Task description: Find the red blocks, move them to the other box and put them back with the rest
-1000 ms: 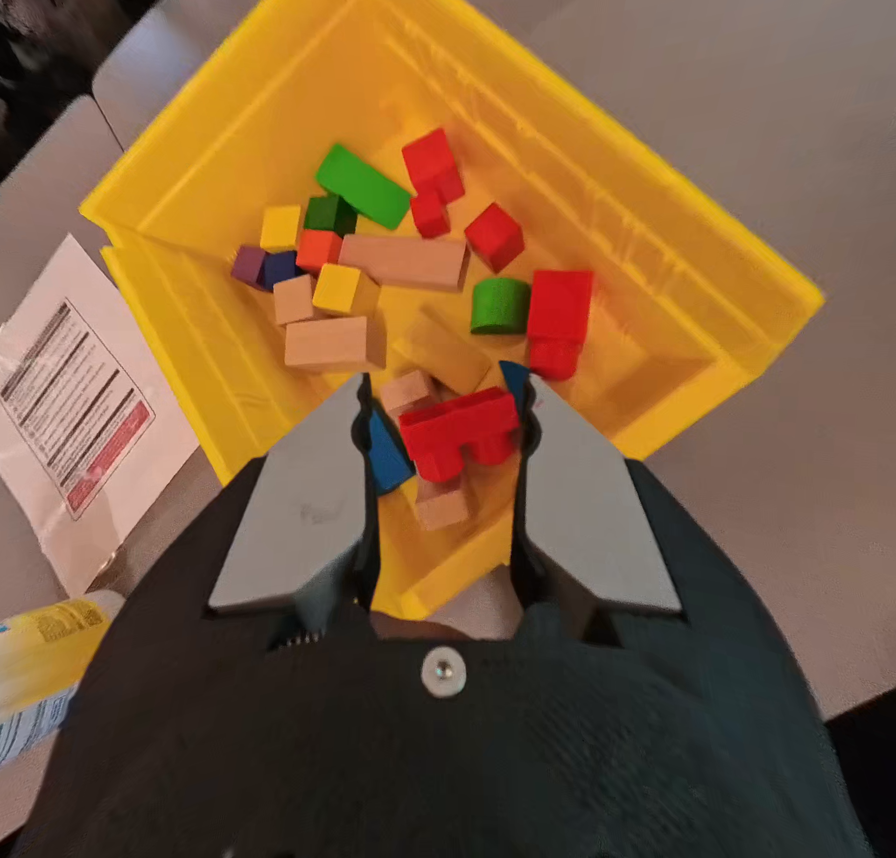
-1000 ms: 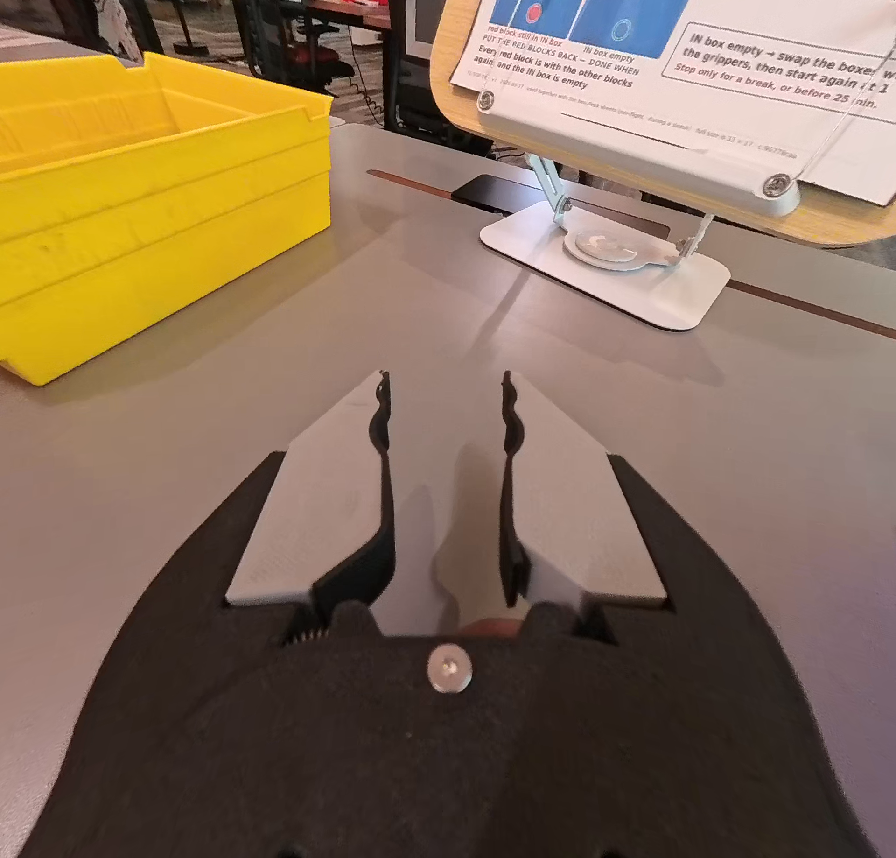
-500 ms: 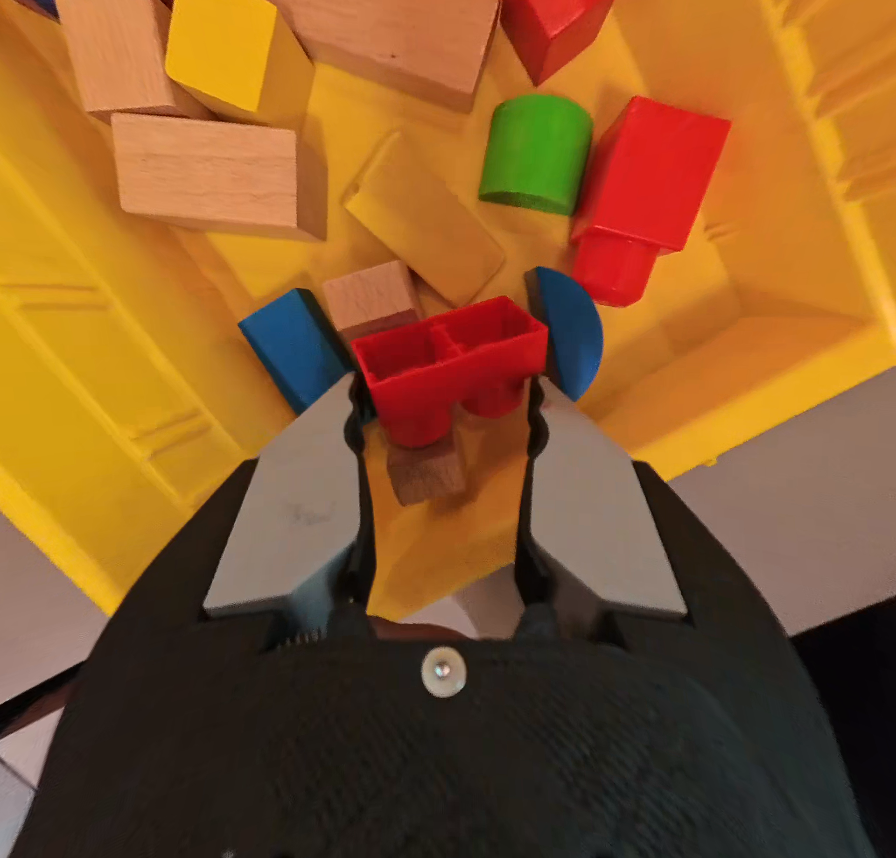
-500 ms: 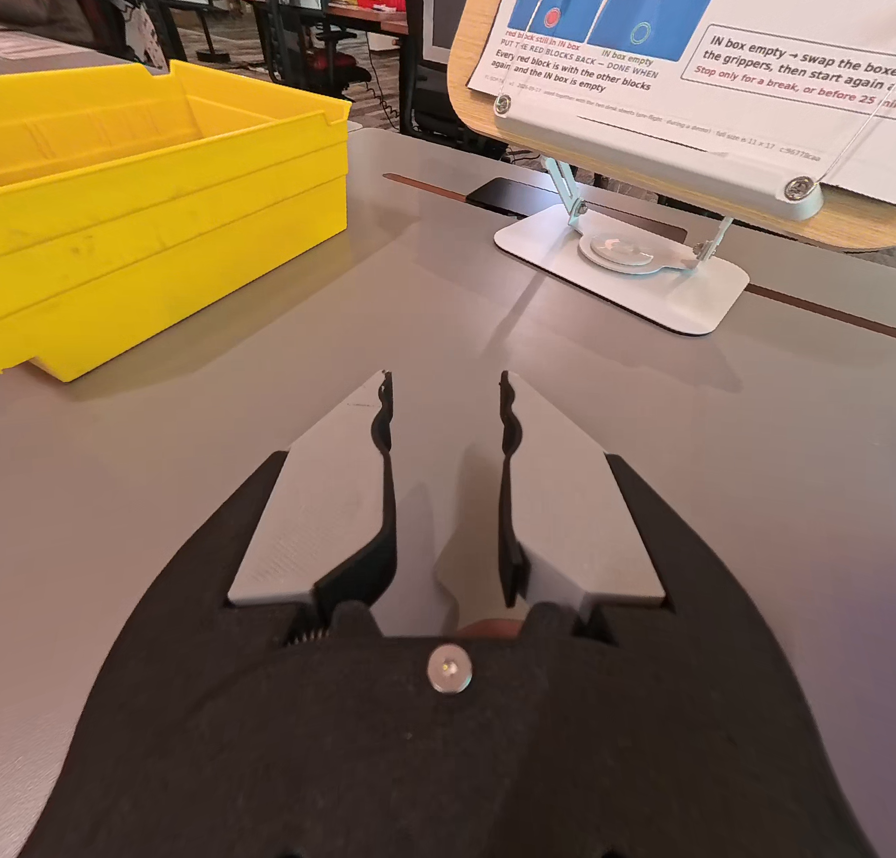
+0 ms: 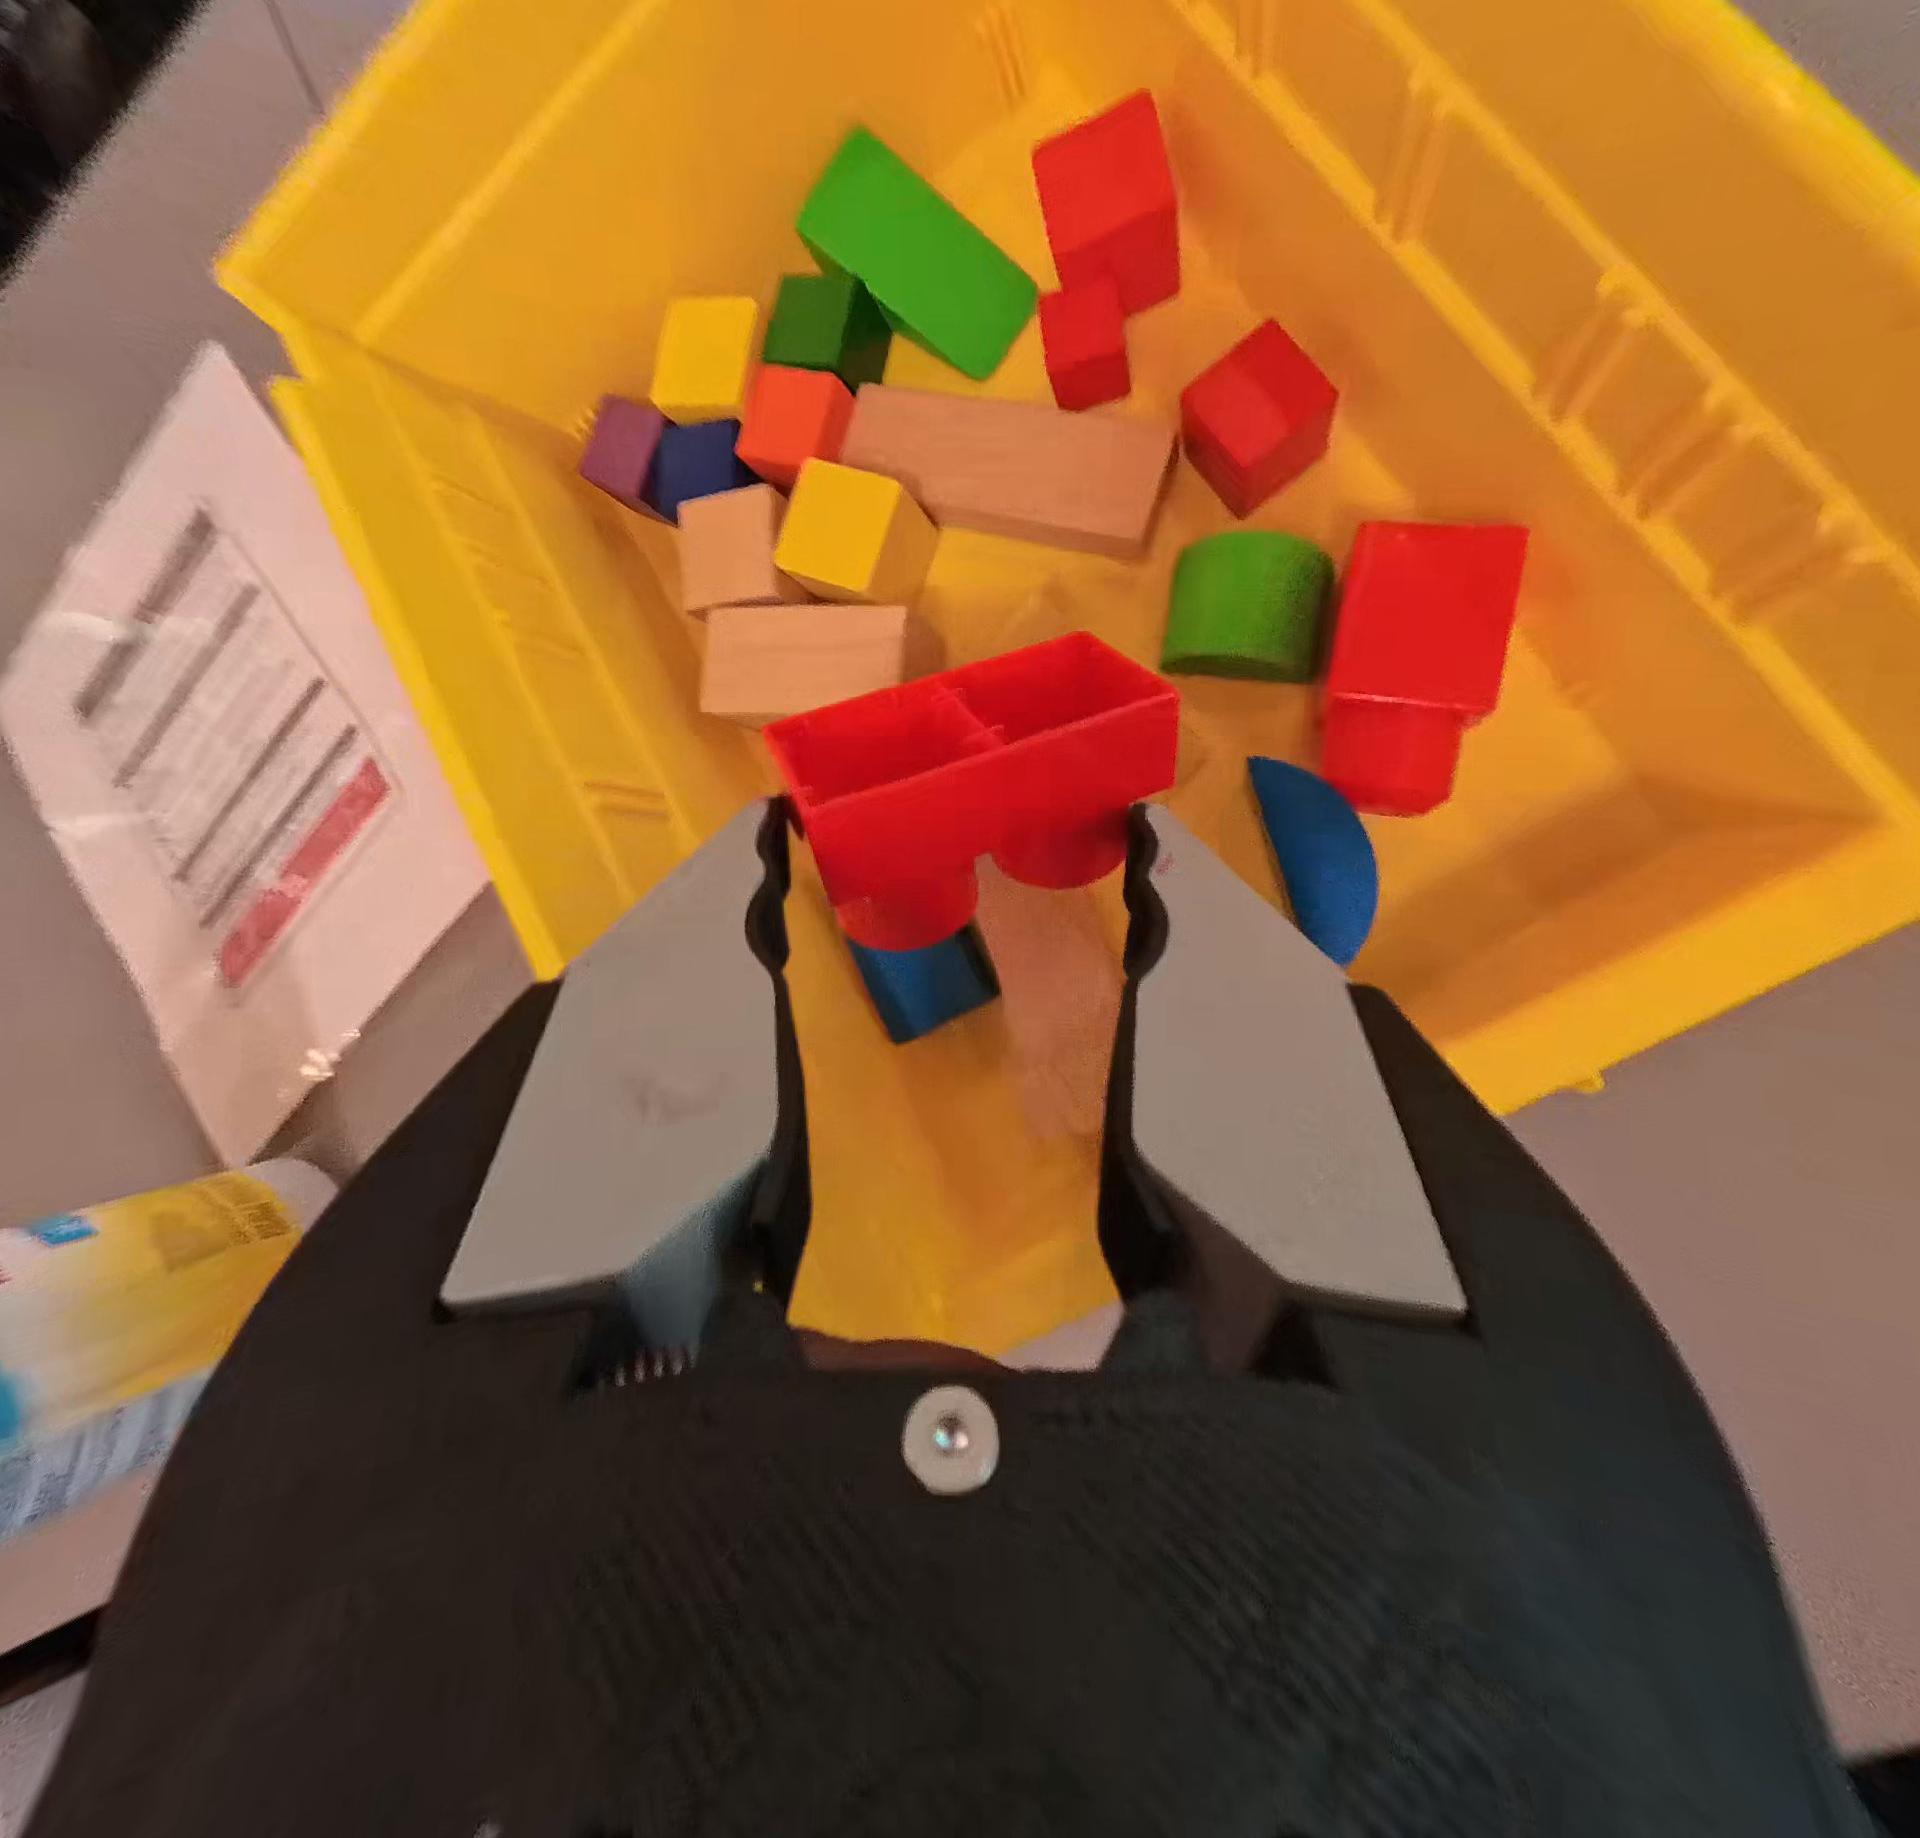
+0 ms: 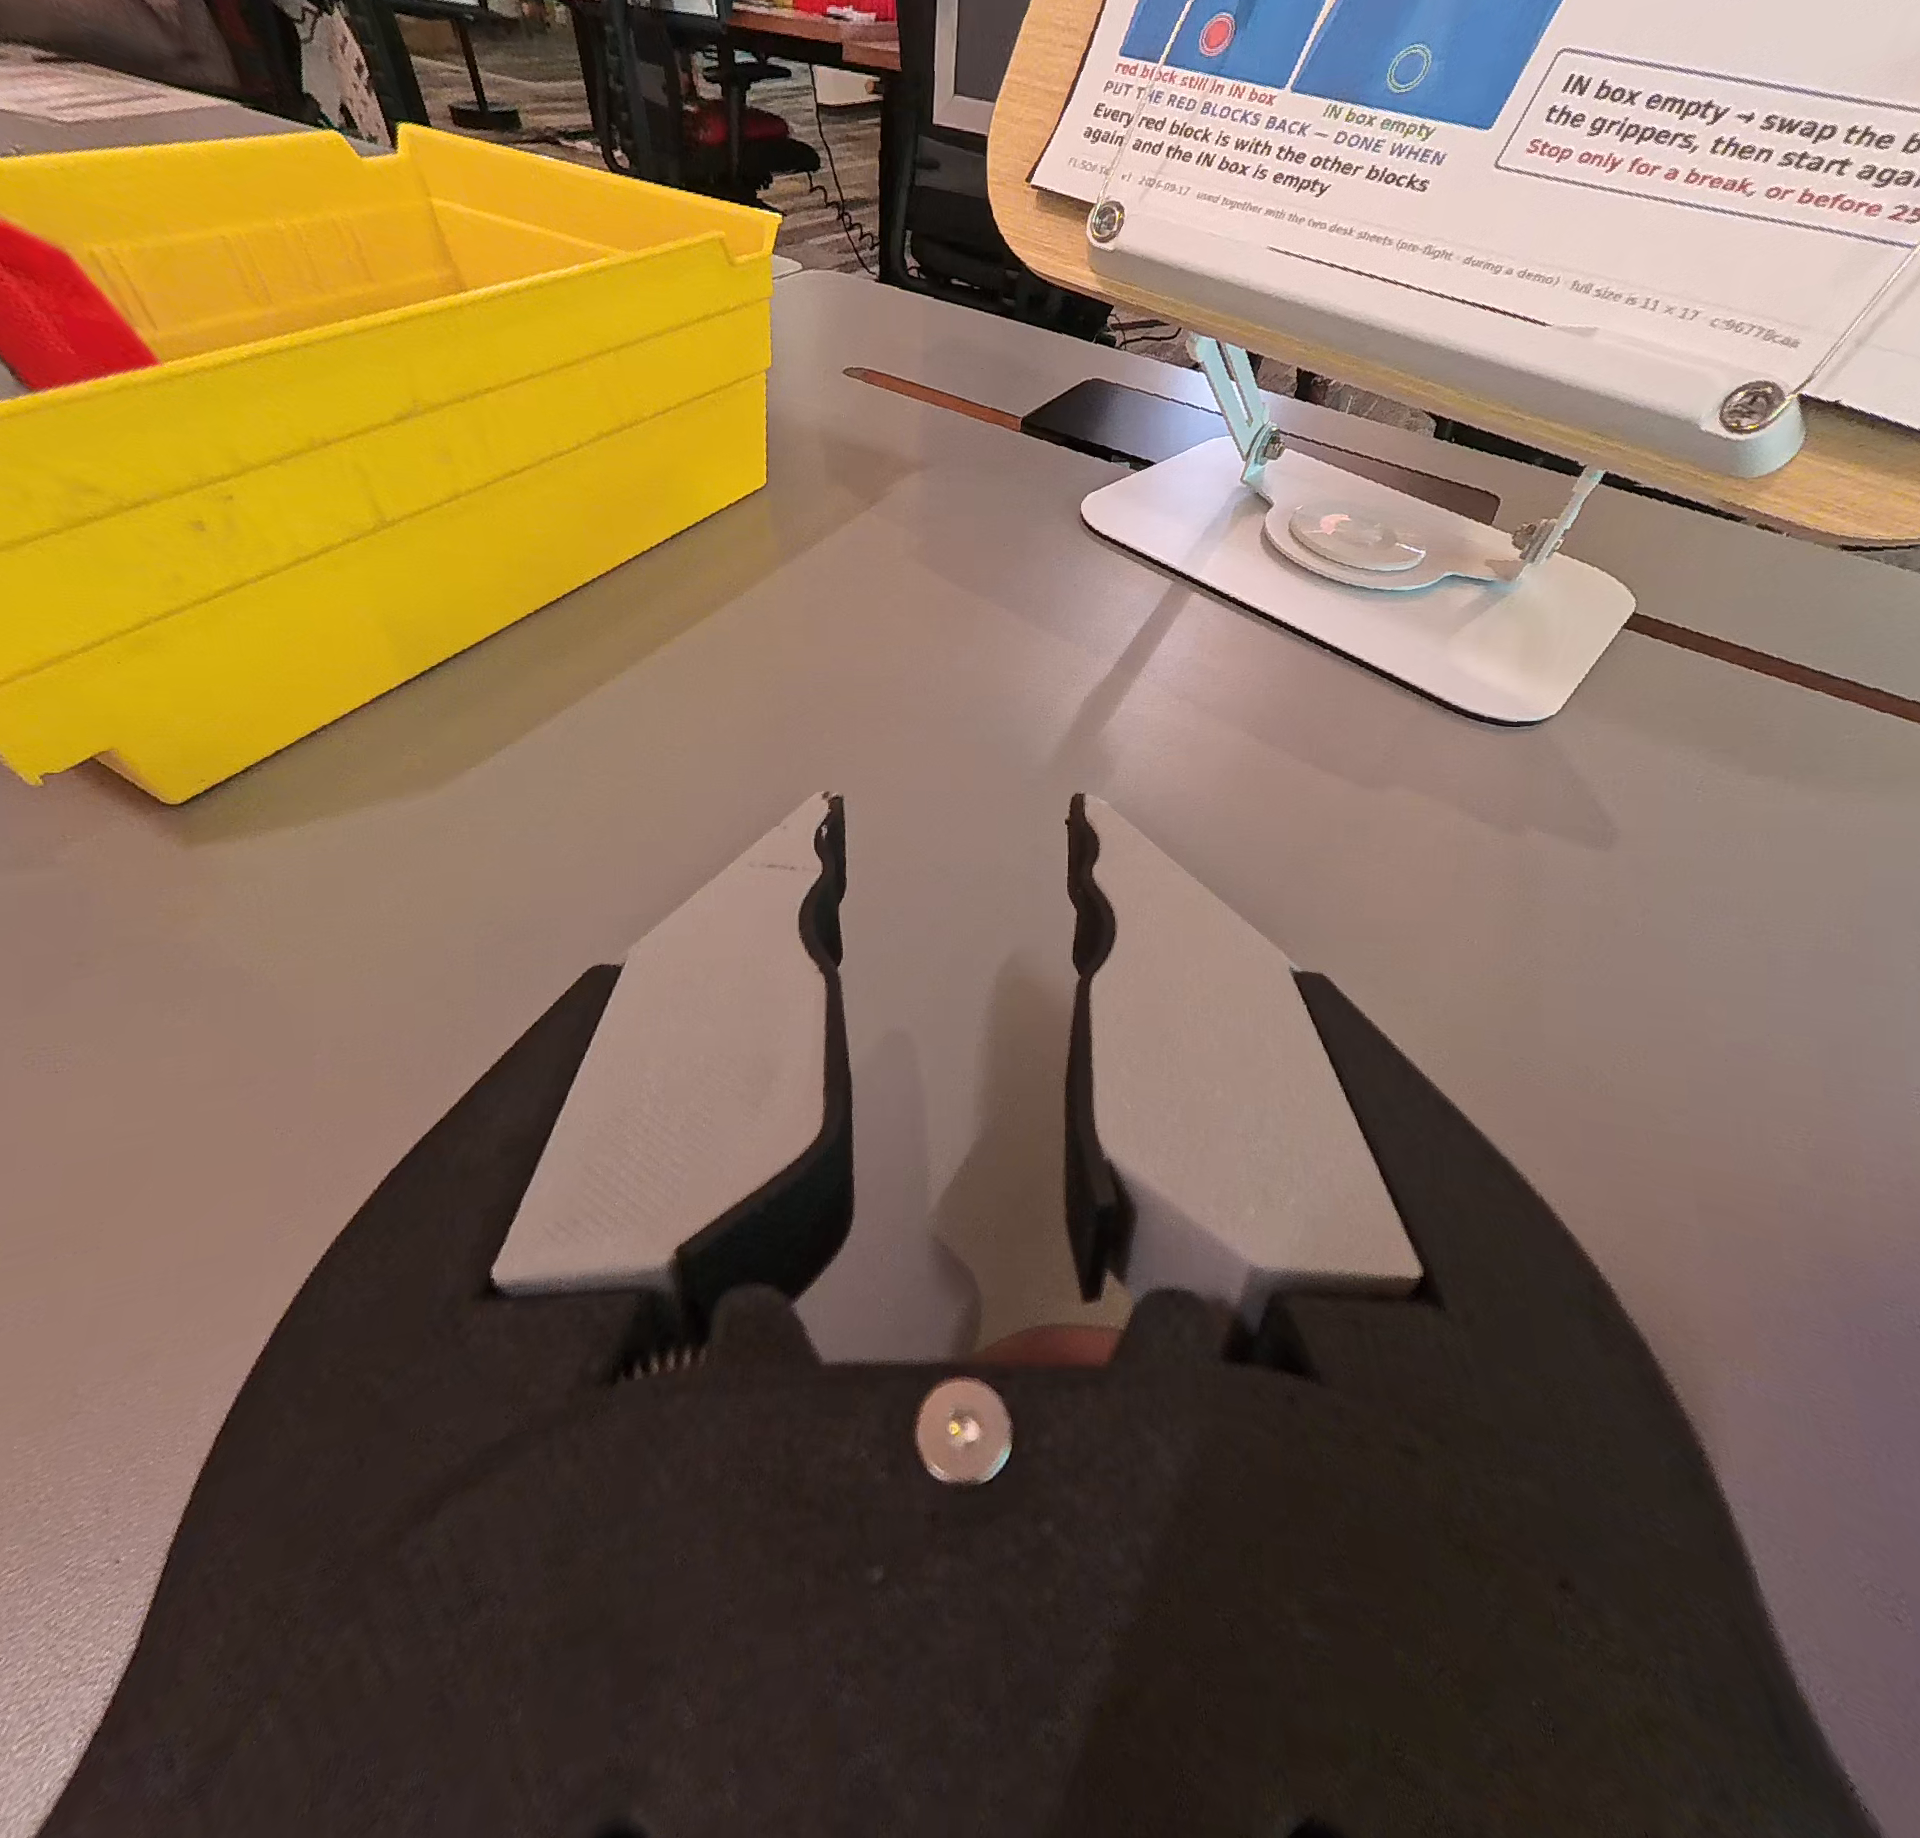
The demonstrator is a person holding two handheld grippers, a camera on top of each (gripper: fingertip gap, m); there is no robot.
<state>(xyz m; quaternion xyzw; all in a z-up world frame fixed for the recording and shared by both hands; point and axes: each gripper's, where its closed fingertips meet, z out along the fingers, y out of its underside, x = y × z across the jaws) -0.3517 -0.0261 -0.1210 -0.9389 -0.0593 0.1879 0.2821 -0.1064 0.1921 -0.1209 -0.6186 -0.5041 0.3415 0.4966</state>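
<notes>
Red plastic fills the gap of the left tongs [image 5: 954, 832]: a hollow two-cell red brick [image 5: 977, 760], open side up with its round studs pointing down, is pinched between the two grey tips and held above the floor of the yellow bin [image 5: 1714, 354]. Under it lie a blue block [image 5: 920, 983] and a plain wooden block [image 5: 1049, 999]; a blue half-disc [image 5: 1325, 858] sits just to its right. Farther in are a green half-cylinder [image 5: 1247, 604], a red stepped block [image 5: 1418, 656], a red cube [image 5: 1257, 417], another red stepped block [image 5: 1107, 230], and yellow, orange, purple, green and wooden pieces. A laminated sheet [image 5: 208, 708] lies on the tabletop left of the bin.

The right tongs [image 6: 954, 801] are spread with nothing between them, low over the grey tabletop [image 6: 1039, 697]. A second yellow bin [image 6: 416, 458] stands to their left, and a white stand [image 6: 1371, 593] carrying a printed sheet is ahead on the right.
</notes>
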